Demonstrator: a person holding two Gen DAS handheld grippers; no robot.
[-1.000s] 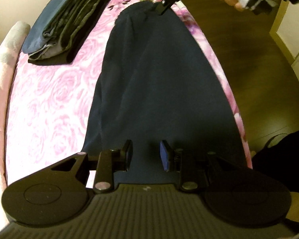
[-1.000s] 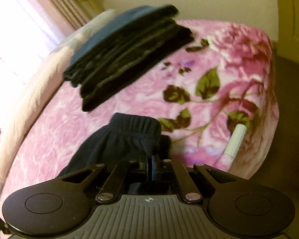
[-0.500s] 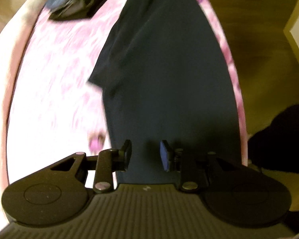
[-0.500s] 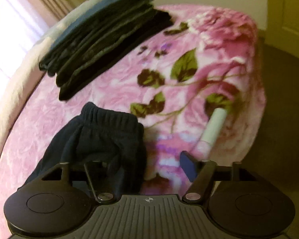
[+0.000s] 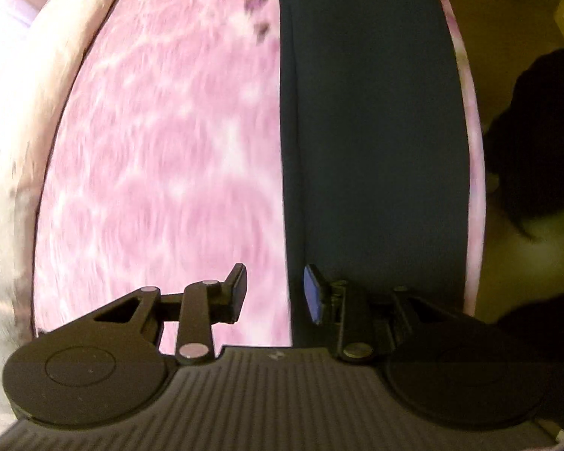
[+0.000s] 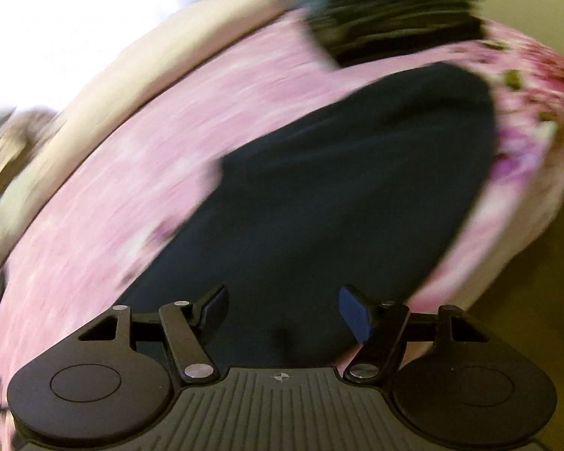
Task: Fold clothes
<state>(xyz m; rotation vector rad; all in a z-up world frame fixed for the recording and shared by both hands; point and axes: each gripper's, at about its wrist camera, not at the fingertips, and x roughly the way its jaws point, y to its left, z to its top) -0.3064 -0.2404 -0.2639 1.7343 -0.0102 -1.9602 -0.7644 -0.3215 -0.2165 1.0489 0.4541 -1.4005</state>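
A dark navy garment (image 5: 372, 131) lies flat as a long strip along the right side of a pink floral bed cover (image 5: 161, 158). My left gripper (image 5: 275, 293) hovers open over the garment's left edge, nothing between its fingers. In the right wrist view the same garment (image 6: 338, 195) spreads below my right gripper (image 6: 284, 312), which stands wide open and empty above the cloth. Both views are blurred by motion.
A stack of folded dark and blue clothes (image 6: 394, 18) sits at the far end of the bed. A pale padded edge (image 5: 30, 120) borders the cover on the left. Brown floor (image 5: 515, 282) and a person's dark clothing (image 5: 537, 143) lie to the right.
The right gripper let go of the garment's elastic end, opened wide and pulled back over the cloth. The left gripper, still open, shifted left to the garment's edge.
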